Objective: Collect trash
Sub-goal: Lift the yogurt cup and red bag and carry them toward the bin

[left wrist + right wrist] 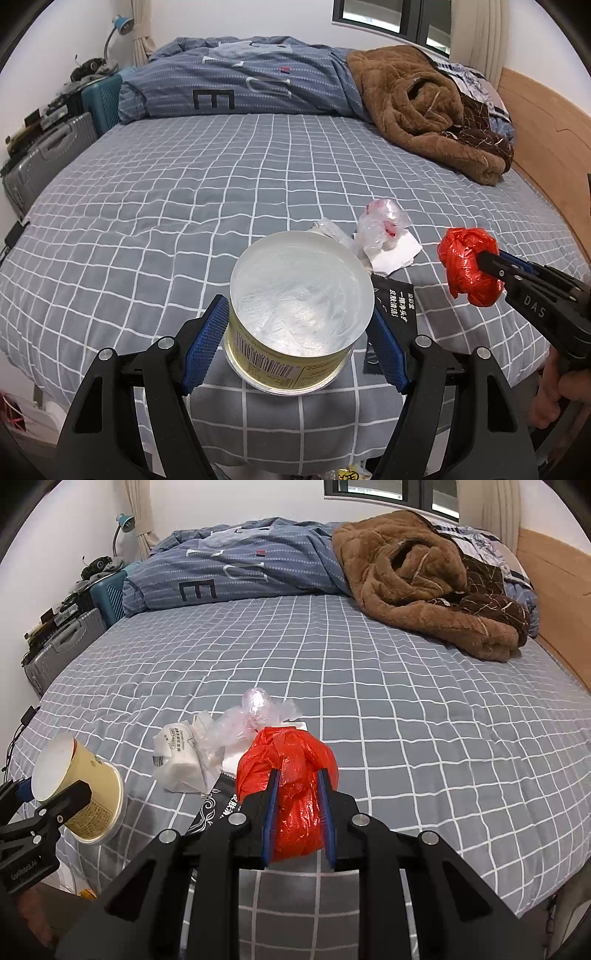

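Note:
My left gripper (298, 325) is shut on a round yellow paper tub (295, 314), its blue pads pressed on both sides, held above the near edge of the bed. The tub (79, 788) shows tilted at the left of the right wrist view. My right gripper (295, 794) is shut on a crumpled red plastic bag (291, 771), also seen at right as the red bag (467, 264). On the grey checked bedsheet (184, 206) lie a clear plastic bag (380, 225), white paper (395, 253), a black sachet (397, 310) and a white tissue pack (177, 753).
A folded blue duvet (240, 88) and a brown fleece blanket (424, 107) lie at the head of the bed. Suitcases (48, 155) stand left of the bed. A wooden bed frame (546, 140) runs along the right. A hand (554, 391) grips the right tool.

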Action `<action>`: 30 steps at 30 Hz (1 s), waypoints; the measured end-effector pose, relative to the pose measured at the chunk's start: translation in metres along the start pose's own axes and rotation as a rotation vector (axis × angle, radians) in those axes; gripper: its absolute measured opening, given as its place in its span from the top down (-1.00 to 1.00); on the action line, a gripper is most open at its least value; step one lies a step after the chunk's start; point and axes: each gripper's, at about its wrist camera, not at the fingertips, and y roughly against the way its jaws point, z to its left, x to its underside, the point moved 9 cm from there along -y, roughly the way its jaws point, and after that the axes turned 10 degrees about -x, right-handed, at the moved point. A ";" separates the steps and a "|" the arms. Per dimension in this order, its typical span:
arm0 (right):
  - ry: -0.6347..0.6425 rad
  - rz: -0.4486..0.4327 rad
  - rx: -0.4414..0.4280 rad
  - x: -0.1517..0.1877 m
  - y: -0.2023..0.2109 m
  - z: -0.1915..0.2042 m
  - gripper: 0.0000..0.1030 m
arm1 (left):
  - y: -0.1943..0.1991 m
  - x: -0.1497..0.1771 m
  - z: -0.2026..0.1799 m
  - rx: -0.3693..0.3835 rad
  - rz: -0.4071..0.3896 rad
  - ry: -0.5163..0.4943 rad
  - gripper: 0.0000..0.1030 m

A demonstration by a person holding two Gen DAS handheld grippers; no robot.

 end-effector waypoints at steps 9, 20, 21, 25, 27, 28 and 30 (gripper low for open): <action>0.005 -0.008 0.016 0.010 0.026 -0.001 0.62 | 0.019 0.011 -0.013 0.042 -0.001 0.004 -0.40; -0.021 -0.027 0.023 0.022 0.056 -0.007 0.62 | 0.046 0.023 -0.024 0.068 -0.015 0.003 -0.40; -0.023 -0.030 0.023 0.023 0.060 -0.007 0.62 | 0.048 0.024 -0.025 0.071 -0.015 0.003 -0.40; -0.028 -0.041 0.025 0.025 0.071 -0.008 0.62 | 0.059 0.027 -0.031 0.078 -0.024 -0.011 -0.40; -0.022 -0.052 0.034 0.026 0.079 -0.008 0.62 | 0.063 0.027 -0.031 0.078 -0.025 -0.012 -0.40; -0.022 -0.055 0.034 0.026 0.082 -0.008 0.62 | 0.064 0.028 -0.031 0.078 -0.026 -0.011 -0.40; -0.021 -0.060 0.035 0.027 0.087 -0.009 0.62 | 0.069 0.029 -0.030 0.079 -0.028 -0.007 -0.40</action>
